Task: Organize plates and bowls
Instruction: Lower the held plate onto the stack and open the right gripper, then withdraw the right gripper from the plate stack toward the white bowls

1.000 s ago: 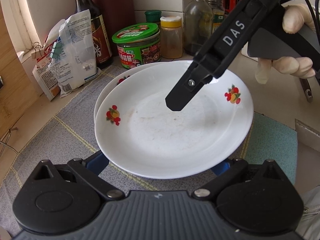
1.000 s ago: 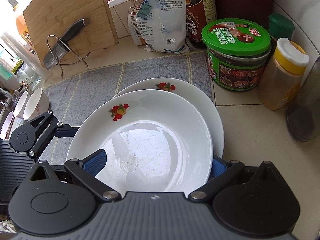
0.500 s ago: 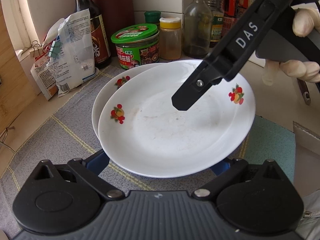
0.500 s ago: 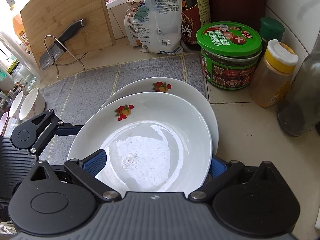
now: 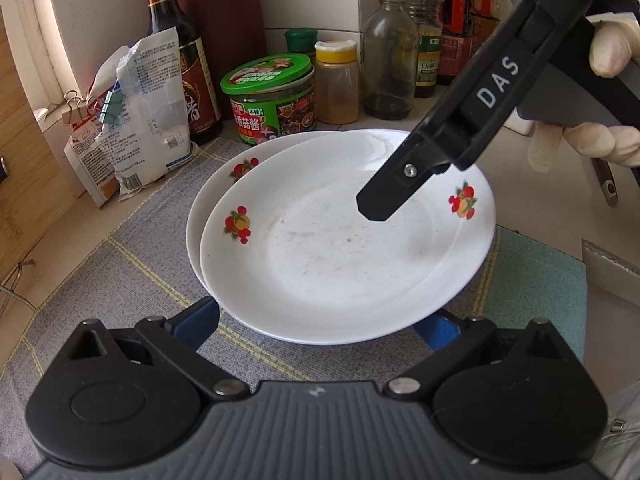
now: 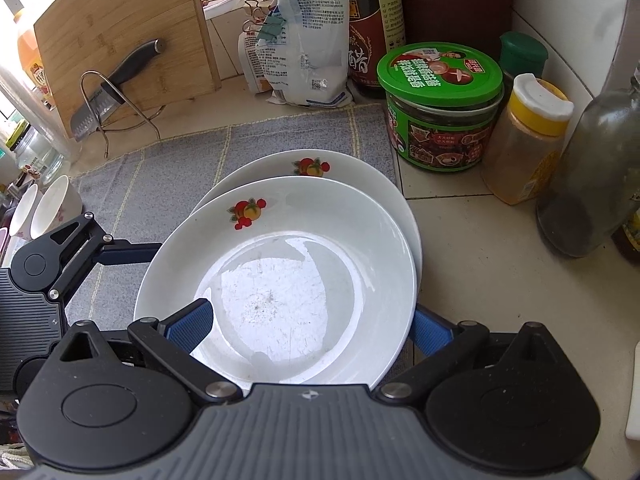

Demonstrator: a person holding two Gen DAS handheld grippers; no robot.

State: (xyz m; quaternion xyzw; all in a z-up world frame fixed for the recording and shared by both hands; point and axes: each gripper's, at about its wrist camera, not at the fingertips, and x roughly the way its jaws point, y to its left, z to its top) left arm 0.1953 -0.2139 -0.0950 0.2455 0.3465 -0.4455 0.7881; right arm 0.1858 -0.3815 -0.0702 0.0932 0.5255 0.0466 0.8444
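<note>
Condiments are crowding the back of the counter: a green-lidded glass jar of sauce [image 6: 440, 112], a yellow-capped spice bottle [image 6: 528, 140], a dark vinegar bottle [image 6: 372, 28] and a clipped white plastic bag [image 6: 308, 40] are standing just behind the grey woven mat [image 6: 168, 168], with a wooden cutting board [image 6: 120, 36] and a black-handled knife [image 6: 116, 84] leaning at the far left.

Two white ceramic plates are sitting on the mat, the upper plate [image 6: 280, 280] overlapping the lower plate [image 6: 360, 184], each carrying small red-and-orange fruit prints. Two small white bowls [image 6: 44, 208] are lying well apart at the left edge.

The right gripper [image 6: 308, 328] is straddling the upper plate's near rim, jaws spread wide, one blue pad inside the rim, the other outside. The left gripper [image 5: 320, 324] is sitting jaws apart at that plate's edge, pads under the rim.
</note>
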